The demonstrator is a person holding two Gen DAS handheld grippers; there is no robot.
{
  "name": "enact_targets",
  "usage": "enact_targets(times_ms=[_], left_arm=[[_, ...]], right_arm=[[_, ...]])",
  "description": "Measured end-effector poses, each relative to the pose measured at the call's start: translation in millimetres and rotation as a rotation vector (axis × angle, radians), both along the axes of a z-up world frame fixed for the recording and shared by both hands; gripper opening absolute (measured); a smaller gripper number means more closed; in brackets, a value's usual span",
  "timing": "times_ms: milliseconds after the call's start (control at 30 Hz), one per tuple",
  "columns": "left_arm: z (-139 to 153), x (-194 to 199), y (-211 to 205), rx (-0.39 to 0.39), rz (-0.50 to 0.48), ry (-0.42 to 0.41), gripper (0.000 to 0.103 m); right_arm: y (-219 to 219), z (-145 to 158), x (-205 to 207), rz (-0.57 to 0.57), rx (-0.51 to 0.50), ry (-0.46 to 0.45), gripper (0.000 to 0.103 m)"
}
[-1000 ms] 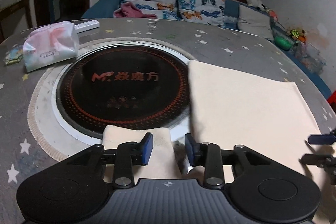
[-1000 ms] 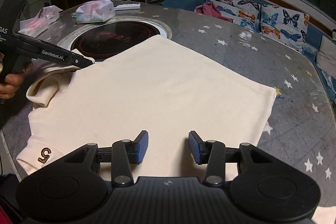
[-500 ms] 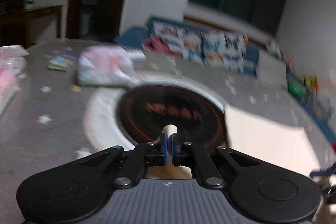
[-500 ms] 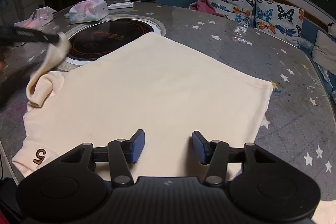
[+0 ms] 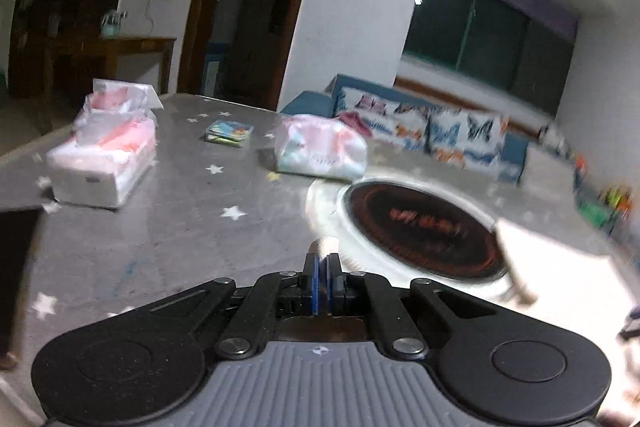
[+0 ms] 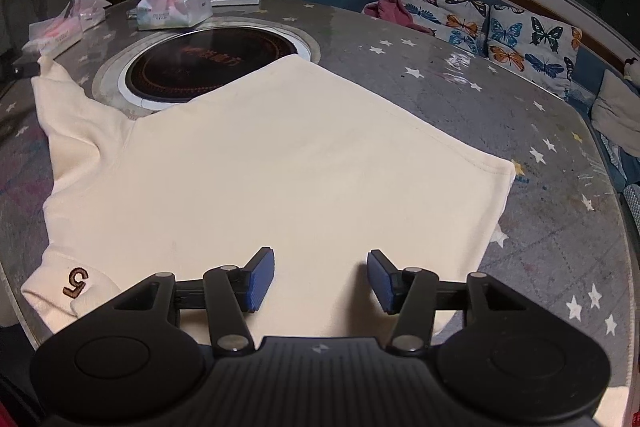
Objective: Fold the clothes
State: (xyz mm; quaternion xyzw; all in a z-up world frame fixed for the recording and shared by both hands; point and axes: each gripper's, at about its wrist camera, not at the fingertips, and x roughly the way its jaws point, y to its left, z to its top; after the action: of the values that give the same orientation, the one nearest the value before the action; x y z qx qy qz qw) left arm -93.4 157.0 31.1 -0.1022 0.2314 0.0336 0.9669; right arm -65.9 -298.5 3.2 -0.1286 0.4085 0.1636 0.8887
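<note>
Pinching a scrap of cream fabric, the left gripper (image 5: 322,279) has its jaws pressed together; the induction cooktop (image 5: 420,231) sits at two o'clock. In the right wrist view, the right gripper (image 6: 321,279) hovers wide apart over the cream sweatshirt (image 6: 280,163), spread flat centrally, its sleeve (image 6: 64,107) reaching toward ten o'clock.

Two fisheye cameras, each looking forward over its own jaws, frame the round surface (image 6: 540,155) from its near edge. The left view, blurred, sits low and faces the tissue packs (image 5: 320,151), doorway and sofa (image 5: 440,131). The right view looks down from close above the cream shirt (image 6: 280,163). Both share the dark cooktop (image 6: 208,71), the tissue packs and the butterfly-cushioned sofa.
</note>
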Motion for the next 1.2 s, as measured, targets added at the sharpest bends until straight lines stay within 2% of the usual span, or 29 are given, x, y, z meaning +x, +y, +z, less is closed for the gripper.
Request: enact_targets(times_ms=[100,267,400,467,500,567,667,867,967,1067,1200], left_arm=[[-1,9,0,0.013,0.023,0.019,0.004],[10,19,-7,0.081,0.029,-0.052,0.004],[-6,35,-4,0.117,0.083,0.066,0.007],[-9,36,1,0.107,0.123,0.104,0.009],[-8,34,3,0.090,0.139,0.109,0.012],[-3,29,4,0.056,0.144,0.110,0.012],[4,27,-16,0.009,0.027,0.096,0.012],[2,41,-96,-0.049,-0.280,0.129,0.012],[-1,49,-132,-0.051,-0.392,0.126,0.012],[-9,57,-154,-0.027,-0.439,0.149,0.012],[-21,59,-162,0.021,-0.404,0.181,0.010]], right_arm=[[2,0,-1,0.004,-0.010,0.003,0.053],[3,1,-1,0.002,-0.013,0.005,0.053],[3,1,-2,0.003,-0.014,0.007,0.054],[3,2,-3,0.004,-0.015,0.008,0.054],[3,2,-4,0.007,-0.016,0.008,0.054],[2,3,-4,0.008,-0.015,0.007,0.054],[1,3,-5,0.007,-0.010,0.004,0.055],[1,0,-4,-0.004,0.004,0.005,0.057],[1,-1,-4,-0.003,0.007,0.003,0.057],[0,-1,-4,-0.002,0.010,0.001,0.057],[-1,-2,-4,-0.002,0.016,-0.001,0.057]])
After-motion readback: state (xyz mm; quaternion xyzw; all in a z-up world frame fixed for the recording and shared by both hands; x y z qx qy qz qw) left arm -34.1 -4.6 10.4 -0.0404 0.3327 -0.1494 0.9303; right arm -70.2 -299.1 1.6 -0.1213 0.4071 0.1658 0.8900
